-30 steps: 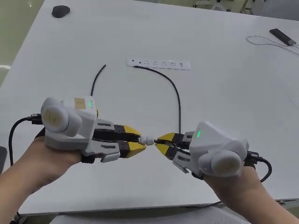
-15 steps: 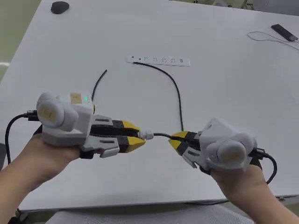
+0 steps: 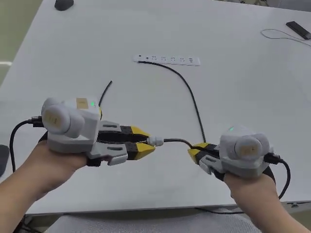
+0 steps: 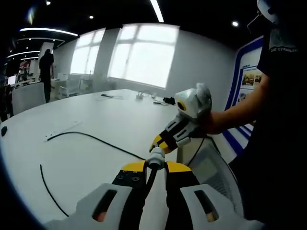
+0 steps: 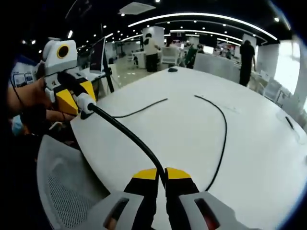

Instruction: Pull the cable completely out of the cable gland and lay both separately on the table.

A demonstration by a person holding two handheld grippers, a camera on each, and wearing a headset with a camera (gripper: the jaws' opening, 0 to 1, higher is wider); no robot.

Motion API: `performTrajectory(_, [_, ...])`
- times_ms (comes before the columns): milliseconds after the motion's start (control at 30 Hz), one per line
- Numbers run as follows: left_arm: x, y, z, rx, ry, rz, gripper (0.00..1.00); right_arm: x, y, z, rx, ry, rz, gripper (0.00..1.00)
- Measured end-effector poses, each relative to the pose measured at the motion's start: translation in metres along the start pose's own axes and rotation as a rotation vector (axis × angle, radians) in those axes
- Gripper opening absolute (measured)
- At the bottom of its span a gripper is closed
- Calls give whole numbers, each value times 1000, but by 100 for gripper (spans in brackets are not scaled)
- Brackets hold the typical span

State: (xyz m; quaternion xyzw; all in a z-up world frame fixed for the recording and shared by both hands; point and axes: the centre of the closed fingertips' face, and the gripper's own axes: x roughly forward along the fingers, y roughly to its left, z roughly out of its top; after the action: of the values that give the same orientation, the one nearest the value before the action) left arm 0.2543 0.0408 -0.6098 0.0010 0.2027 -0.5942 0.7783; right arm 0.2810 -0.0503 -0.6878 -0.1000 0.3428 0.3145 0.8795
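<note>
A small white cable gland [image 3: 155, 141] sits pinched at the yellow tips of my left gripper [image 3: 149, 143], which is shut on it. From the gland a black cable [image 3: 176, 141] runs a short way right into my right gripper [image 3: 195, 150], shut on the cable. Both are held just above the table's near edge. In the left gripper view the gland [image 4: 155, 157] sits between the jaws, with the right gripper [image 4: 161, 142] close beyond it. The right gripper view shows the cable [image 5: 125, 132] stretching from my shut jaws to the gland [image 5: 83, 102] in the left gripper [image 5: 76, 97].
Past the right gripper the cable [image 3: 188, 89] curves up the white table [image 3: 243, 97] toward a white power strip [image 3: 166, 59]. A short loose black cable [image 3: 104, 92] lies left of centre. A dark mouse [image 3: 64, 4] lies far left, a dark flat device [image 3: 297, 27] with a thin white wire far right.
The two grippers have drawn apart: the right one moved right with the cable, so a longer bare stretch of cable now shows between it and the gland.
</note>
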Motion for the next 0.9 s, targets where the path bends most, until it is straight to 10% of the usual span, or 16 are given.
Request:
performTrajectory(467, [-5,4,4,4,-10,31,15,-14,4,8,-138,-9,-26,5])
performTrajectory(900, [-4,0,3,1,1,32,15,-29,65,64,-507,-46,-1,14])
